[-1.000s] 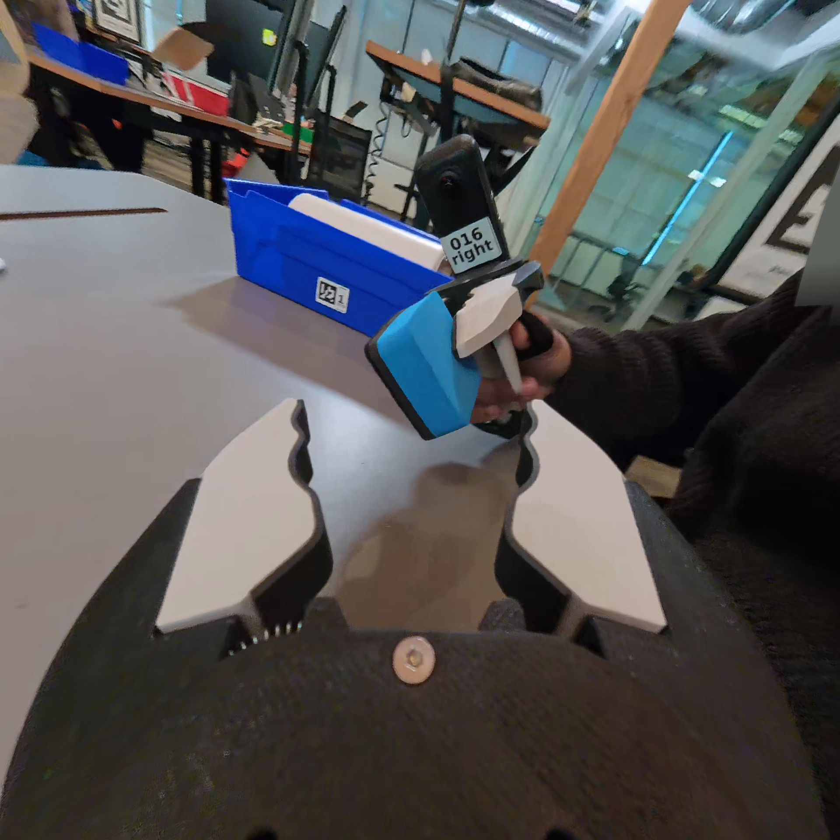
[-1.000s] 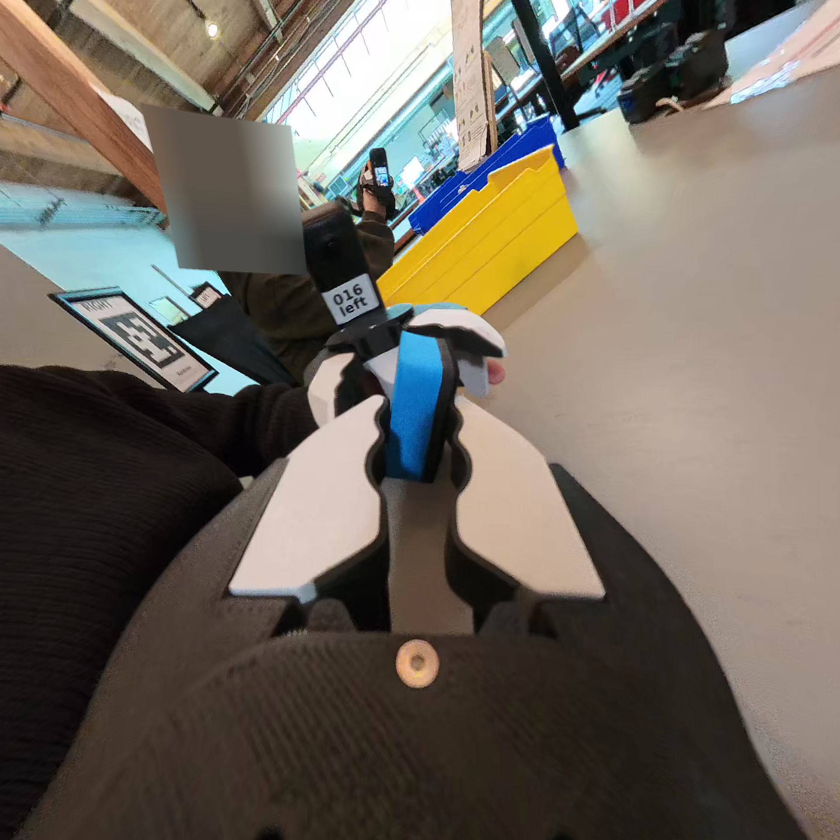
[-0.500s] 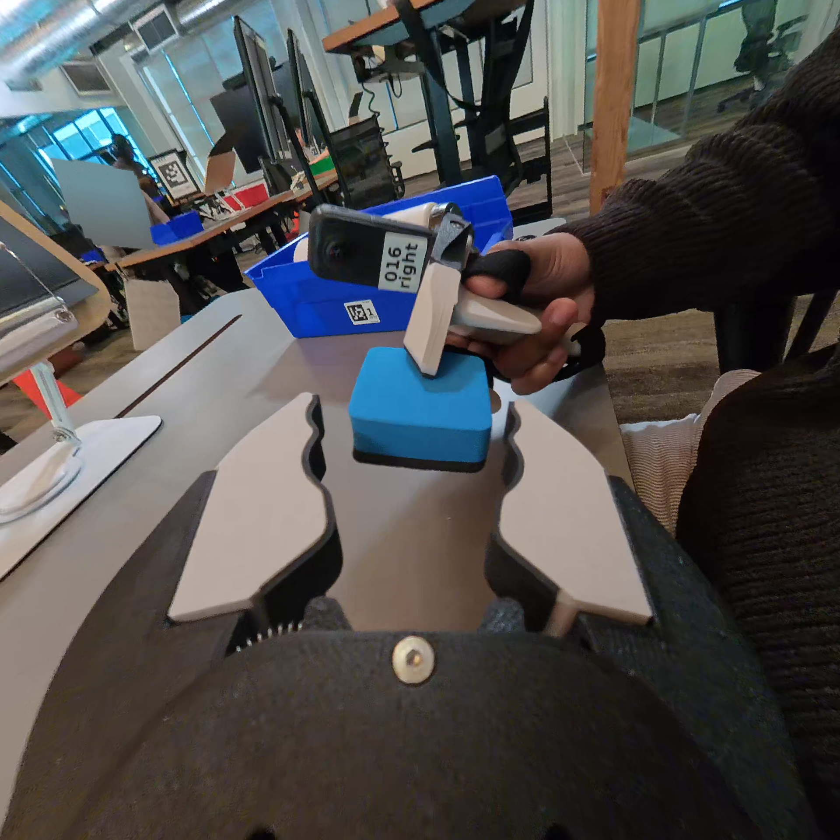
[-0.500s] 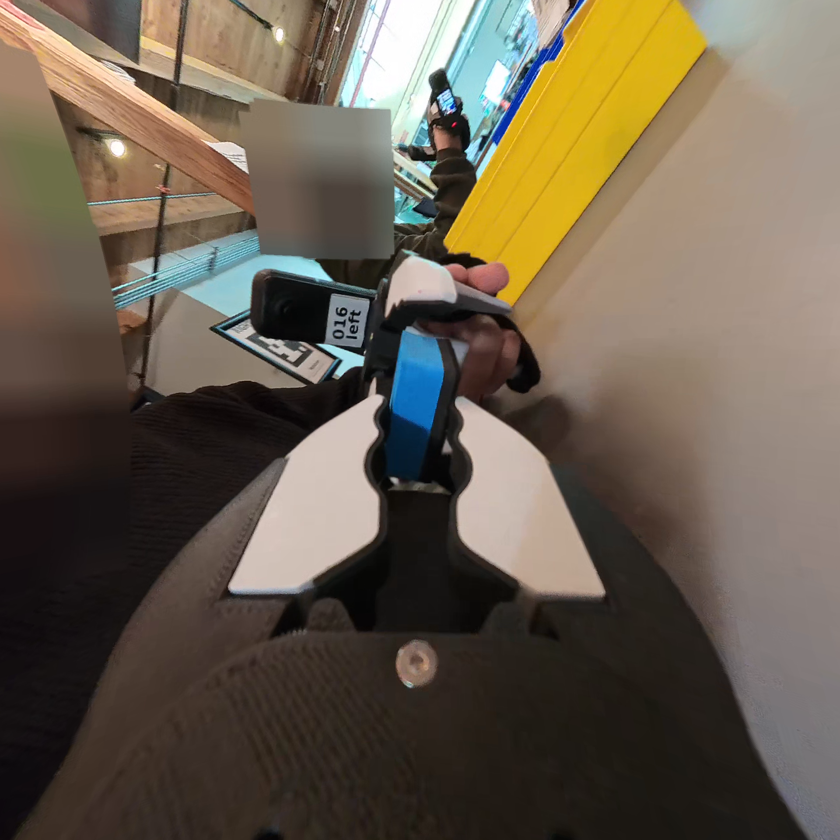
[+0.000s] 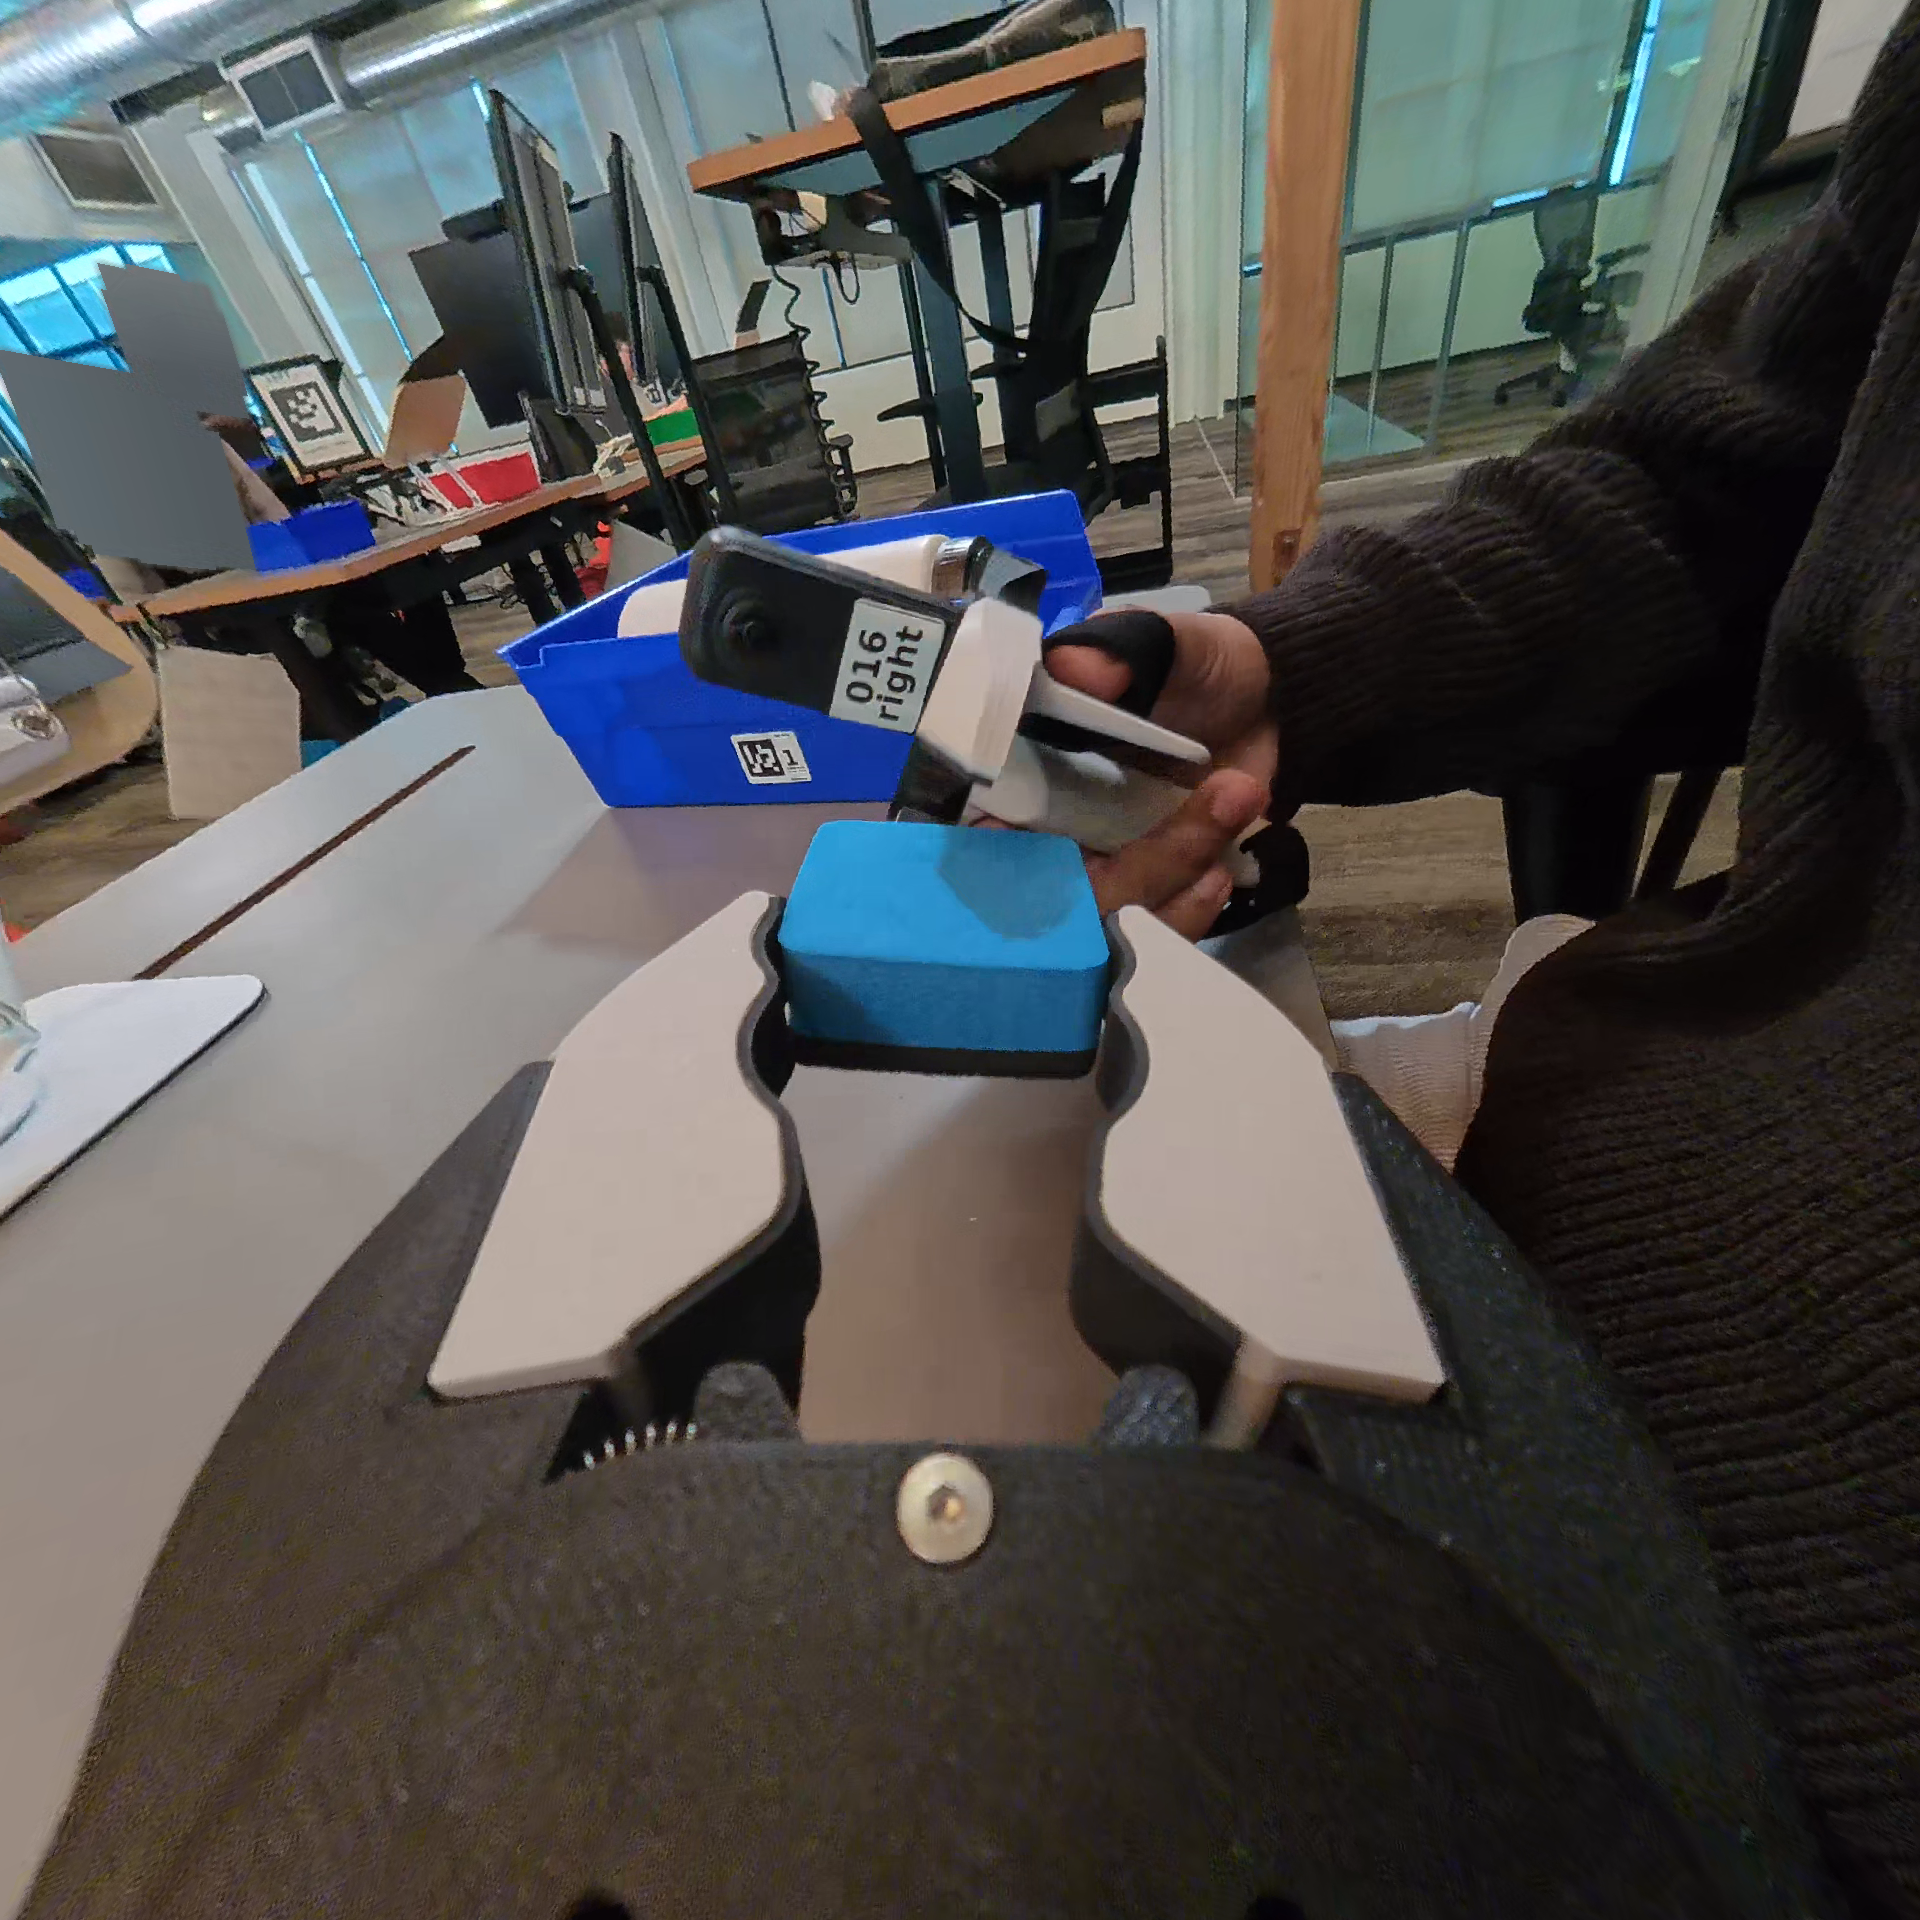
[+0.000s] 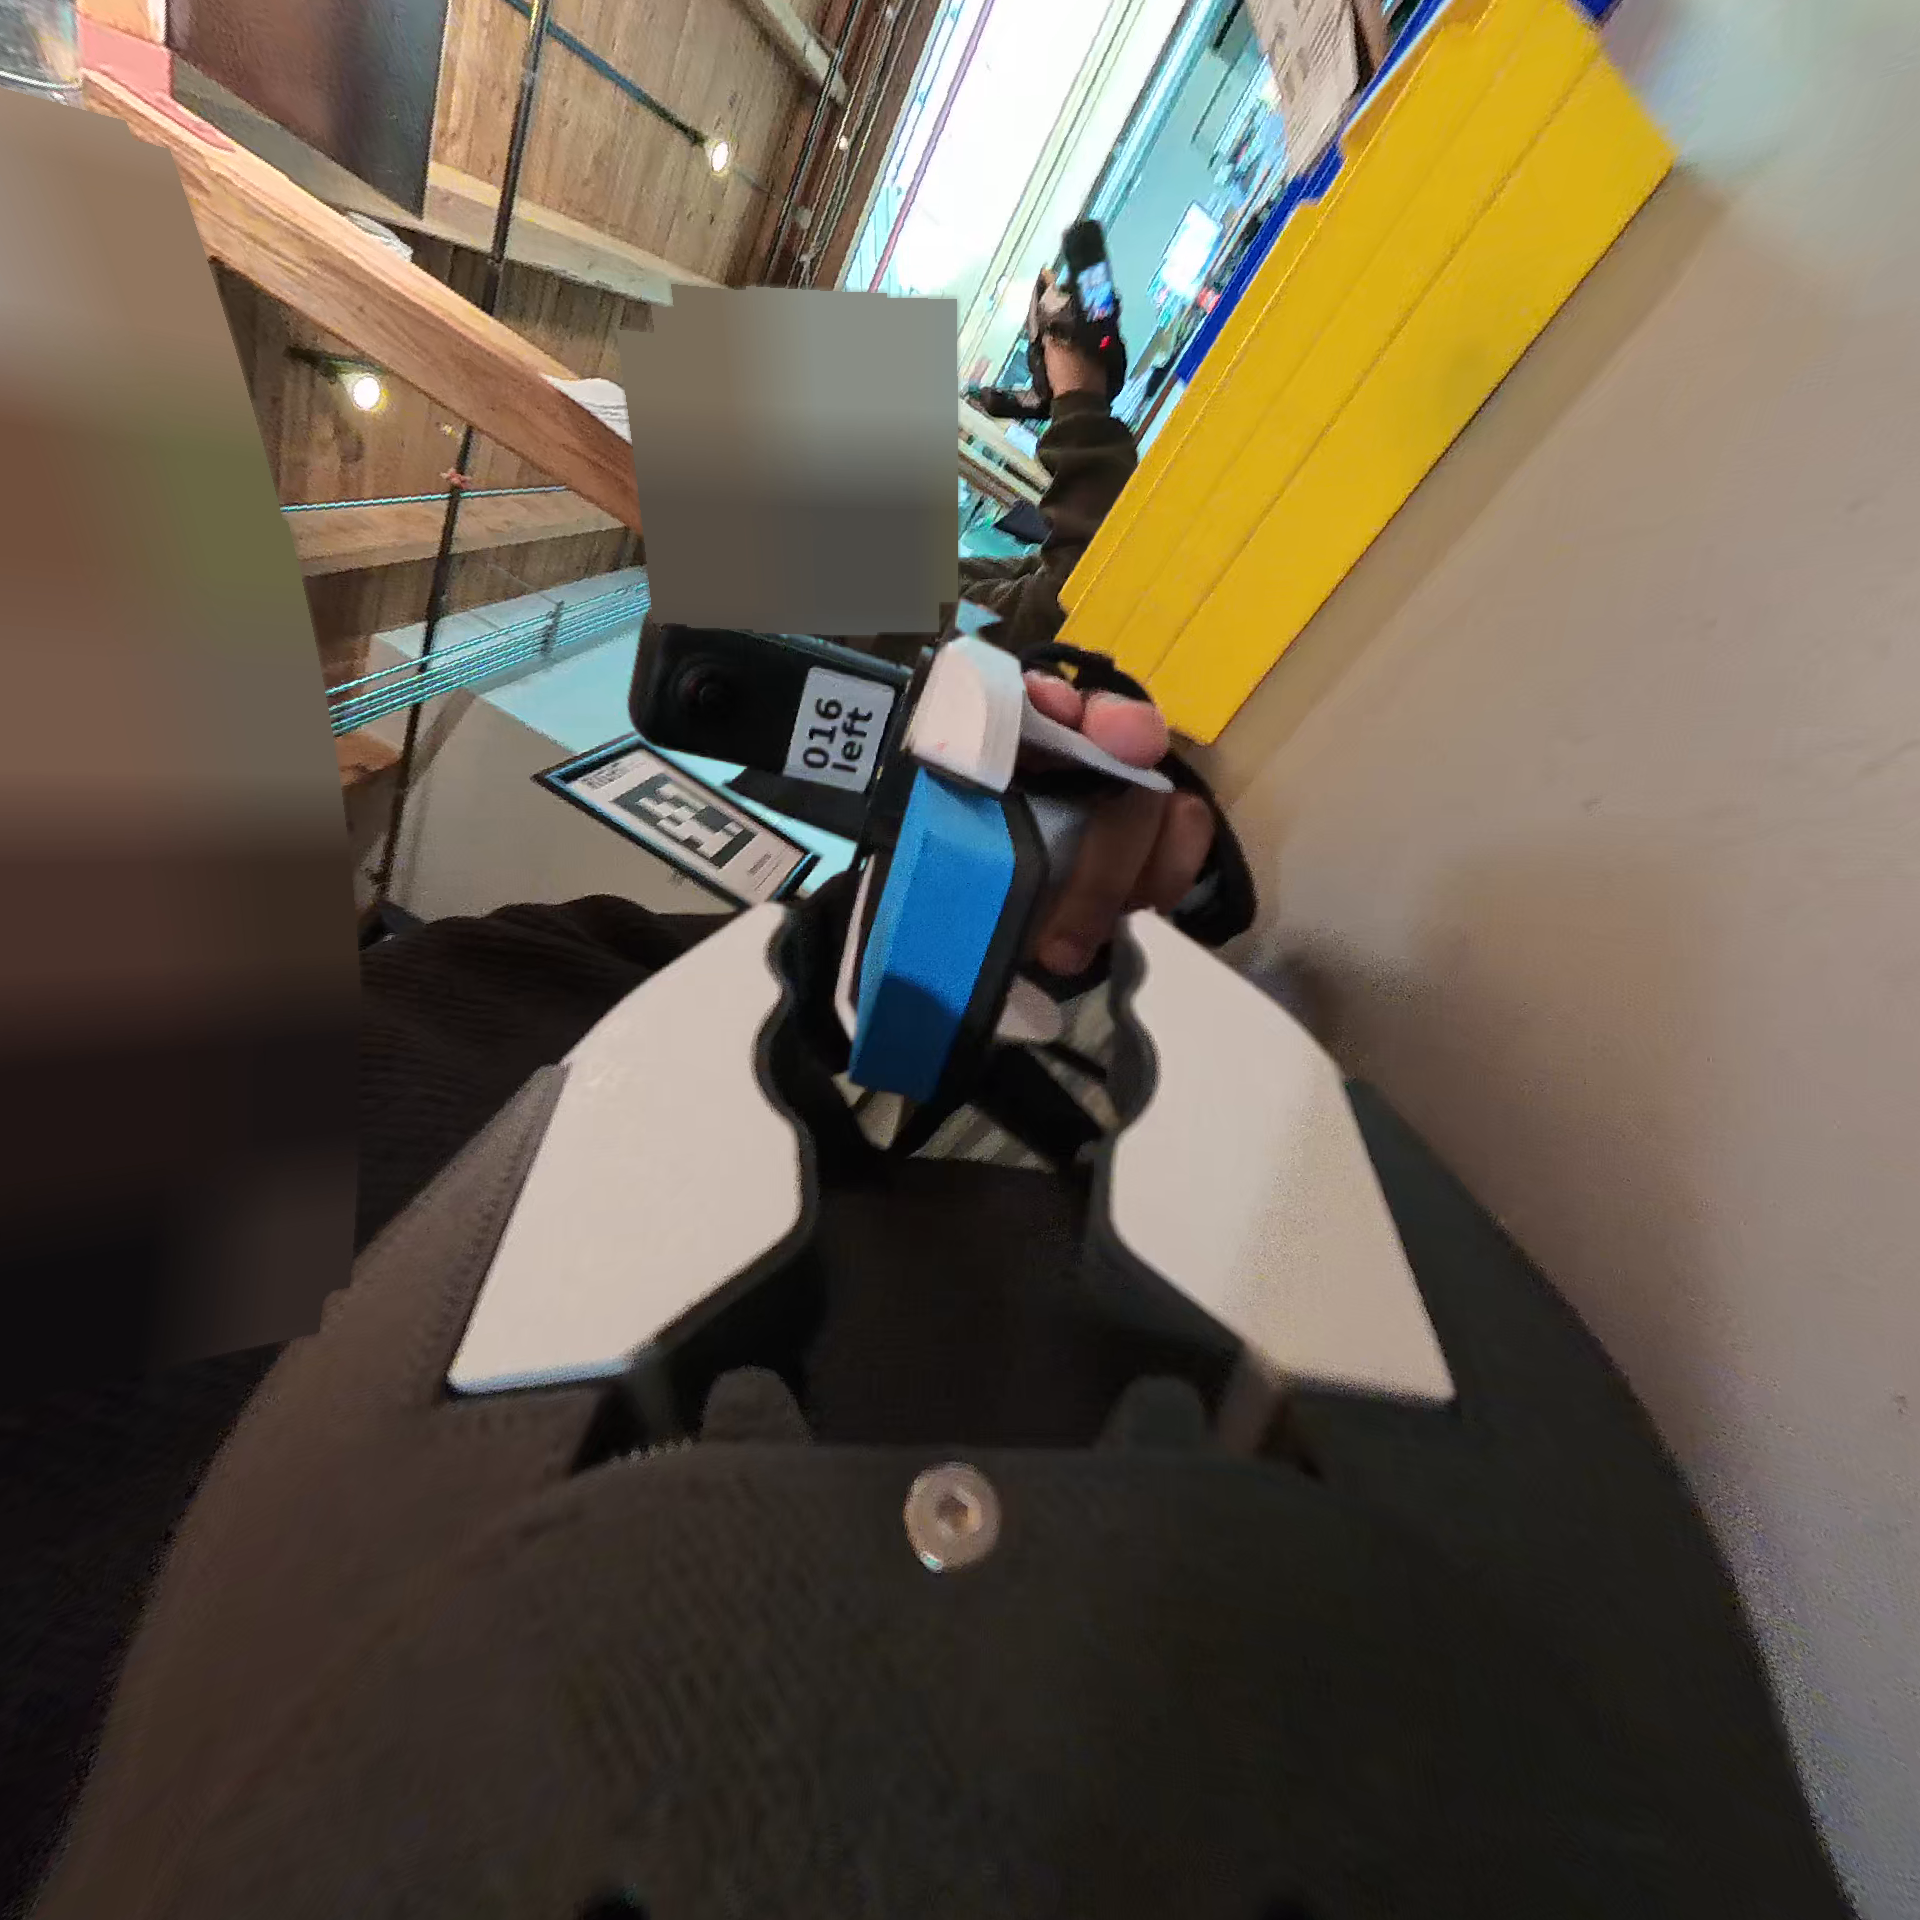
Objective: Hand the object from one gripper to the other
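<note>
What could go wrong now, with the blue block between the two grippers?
1. The left gripper pinches the blue foam block only at its fingertips, so it may slip or twist.
2. The right gripper has opened, but its fingers are beside the block; pulling back crookedly might knock it loose.
3. The block is above the table near its edge; if dropped, it may fall off.

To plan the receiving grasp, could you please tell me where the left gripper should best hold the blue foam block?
On its two parallel side faces, coming in level from the near end. The blue foam block lies flat, black base down, and the open right gripper straddles the far end; the left gripper is shut on those faces already.
</note>
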Demonstrator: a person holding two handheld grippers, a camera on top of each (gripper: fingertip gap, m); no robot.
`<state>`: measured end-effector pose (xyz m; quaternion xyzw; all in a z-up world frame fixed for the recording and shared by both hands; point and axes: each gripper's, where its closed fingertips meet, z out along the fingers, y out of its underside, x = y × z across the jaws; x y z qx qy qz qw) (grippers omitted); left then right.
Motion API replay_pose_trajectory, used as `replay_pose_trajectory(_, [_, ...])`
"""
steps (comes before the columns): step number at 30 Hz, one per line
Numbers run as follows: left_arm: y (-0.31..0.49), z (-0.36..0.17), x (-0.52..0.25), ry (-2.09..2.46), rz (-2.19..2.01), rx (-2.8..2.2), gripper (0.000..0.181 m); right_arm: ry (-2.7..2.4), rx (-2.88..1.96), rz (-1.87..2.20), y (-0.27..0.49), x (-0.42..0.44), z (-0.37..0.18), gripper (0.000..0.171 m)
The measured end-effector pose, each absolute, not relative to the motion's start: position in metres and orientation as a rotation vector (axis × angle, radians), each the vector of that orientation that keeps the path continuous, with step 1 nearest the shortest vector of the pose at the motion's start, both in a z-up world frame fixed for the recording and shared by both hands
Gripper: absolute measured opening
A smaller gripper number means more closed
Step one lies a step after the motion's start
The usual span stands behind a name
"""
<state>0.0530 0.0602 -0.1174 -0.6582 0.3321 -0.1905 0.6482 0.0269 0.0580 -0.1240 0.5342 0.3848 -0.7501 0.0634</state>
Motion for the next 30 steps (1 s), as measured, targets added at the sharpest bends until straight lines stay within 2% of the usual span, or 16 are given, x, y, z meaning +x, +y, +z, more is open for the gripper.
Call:
replay_pose_trajectory(2, [0.062, -0.116, 0.050, 0.709, -0.490, -1.509, 0.057, 1.183, 1.656, -2.316, 0.065, 0.025, -0.122, 0.067])
replay_pose_trajectory(8, [0.064, -0.115, 0.043, 0.518, -0.834, -1.567, 0.058, 1.366, 1.749, -2.460, 0.080, 0.025, -0.109, 0.072])
replay_pose_trajectory(15, [0.067, -0.105, 0.026, 0.153, -1.339, -1.502, 0.058, 2.126, 1.655, -2.660, 0.071, 0.031, -0.088, 0.084])
replay_pose_trajectory(22, [0.065, -0.107, 0.032, 0.133, -1.445, -1.520, 0.059, 2.789, 1.521, -2.493, 0.058, 0.031, -0.098, 0.074])
replay_pose_trajectory(27, [0.056, -0.112, 0.051, 0.234, -1.490, -1.583, 0.060, 3.094, 1.390, -2.355, 0.052, 0.033, -0.103, 0.053])
replay_pose_trajectory(30, [0.052, -0.109, 0.057, 0.201, -1.611, -1.578, 0.060, 3.318, 1.311, -2.178, 0.048, 0.032, -0.112, 0.046])
